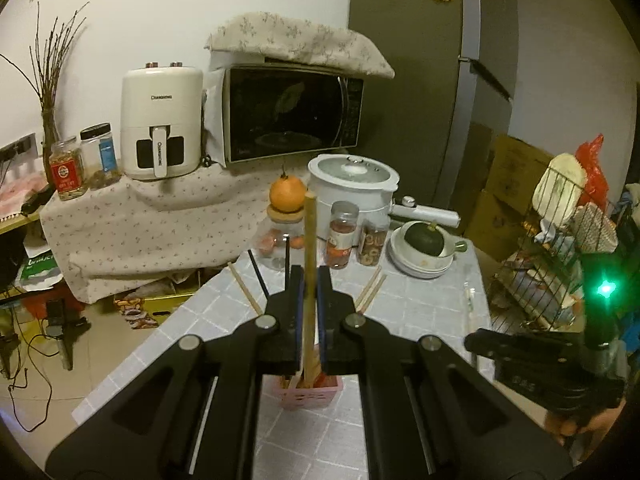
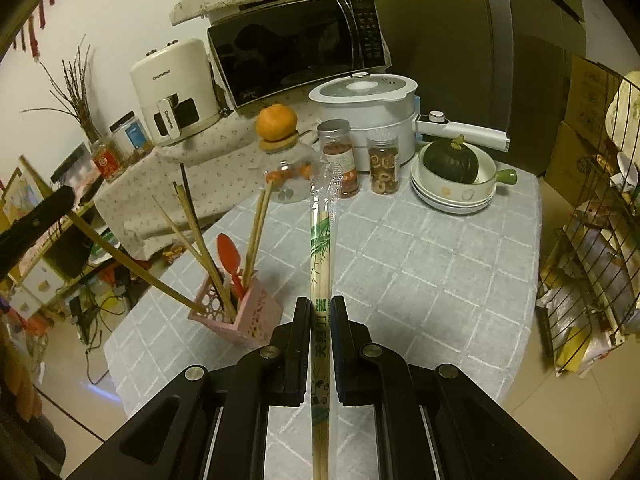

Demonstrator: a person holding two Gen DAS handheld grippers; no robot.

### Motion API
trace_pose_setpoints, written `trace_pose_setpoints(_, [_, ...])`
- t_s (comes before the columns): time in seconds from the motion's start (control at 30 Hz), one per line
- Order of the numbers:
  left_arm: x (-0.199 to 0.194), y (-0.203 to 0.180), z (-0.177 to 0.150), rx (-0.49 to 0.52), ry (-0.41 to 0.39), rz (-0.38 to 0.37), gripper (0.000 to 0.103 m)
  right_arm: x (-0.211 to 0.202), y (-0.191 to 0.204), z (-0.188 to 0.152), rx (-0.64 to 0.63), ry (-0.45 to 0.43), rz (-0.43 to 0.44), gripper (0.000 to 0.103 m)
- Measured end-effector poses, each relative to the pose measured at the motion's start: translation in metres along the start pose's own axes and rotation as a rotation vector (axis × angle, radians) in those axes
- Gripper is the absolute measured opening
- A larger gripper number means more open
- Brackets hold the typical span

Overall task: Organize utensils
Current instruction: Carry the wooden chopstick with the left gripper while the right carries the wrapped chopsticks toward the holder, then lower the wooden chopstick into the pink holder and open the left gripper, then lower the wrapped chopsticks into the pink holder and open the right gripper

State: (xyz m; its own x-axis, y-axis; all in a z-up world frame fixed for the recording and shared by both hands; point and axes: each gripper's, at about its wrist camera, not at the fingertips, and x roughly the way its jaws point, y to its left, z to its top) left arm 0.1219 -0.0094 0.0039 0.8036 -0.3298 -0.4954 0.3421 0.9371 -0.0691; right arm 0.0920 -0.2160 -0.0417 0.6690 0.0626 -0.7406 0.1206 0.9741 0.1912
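Observation:
My left gripper point(image 1: 309, 274) is shut on a long wooden chopstick point(image 1: 309, 240) whose lower end reaches into the pink utensil holder point(image 1: 308, 396) right below the fingers. The right wrist view shows that holder point(image 2: 244, 312) at left on the table, with several chopsticks point(image 2: 204, 252) and a red spoon point(image 2: 230, 254) standing in it. My right gripper point(image 2: 320, 304) is shut on a plastic-wrapped pair of chopsticks point(image 2: 322, 240), held above the table to the right of the holder.
A grey checked tablecloth point(image 2: 420, 264) covers the table. At its far side stand a glass jar topped by an orange point(image 2: 277, 122), two spice jars point(image 2: 338, 156), stacked bowls with a green squash point(image 2: 450, 162) and a white cooker point(image 2: 368, 104). A wire rack point(image 2: 592, 264) stands at right.

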Motion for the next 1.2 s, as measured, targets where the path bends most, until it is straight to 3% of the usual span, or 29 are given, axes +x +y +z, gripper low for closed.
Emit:
trace_pose_setpoints(0.2, [0.029, 0.000, -0.008, 0.014, 0.090, 0.018, 0.007, 0.003, -0.003, -0.001, 0.004, 0.001, -0.008, 0.010])
trace_pose_setpoints(0.43, [0.062, 0.012, -0.020, -0.057, 0.196, 0.006, 0.007, 0.002, -0.002, -0.001, 0.003, -0.033, -0.002, 0.010])
trace_pose_setpoints(0.47, [0.065, 0.014, -0.020, -0.069, 0.205, 0.007, 0.009, 0.002, -0.001, -0.001, 0.003, -0.044, 0.001, 0.010])
trace_pose_setpoints(0.53, [0.068, 0.016, -0.021, -0.088, 0.219, 0.000, 0.032, 0.001, 0.000, 0.000, 0.008, -0.067, 0.008, 0.010])
trace_pose_setpoints(0.6, [0.064, 0.017, -0.019, -0.108, 0.207, -0.003, 0.045, -0.001, 0.002, 0.001, 0.014, -0.095, 0.021, 0.010])
trace_pose_setpoints(0.8, [0.048, 0.022, -0.019, -0.115, 0.221, 0.024, 0.058, -0.005, 0.022, 0.009, 0.013, -0.193, 0.062, 0.010])
trace_pose_setpoints(1.2, [0.021, 0.068, -0.036, -0.186, 0.321, 0.092, 0.065, 0.009, 0.093, 0.030, -0.075, -0.403, 0.078, 0.010])
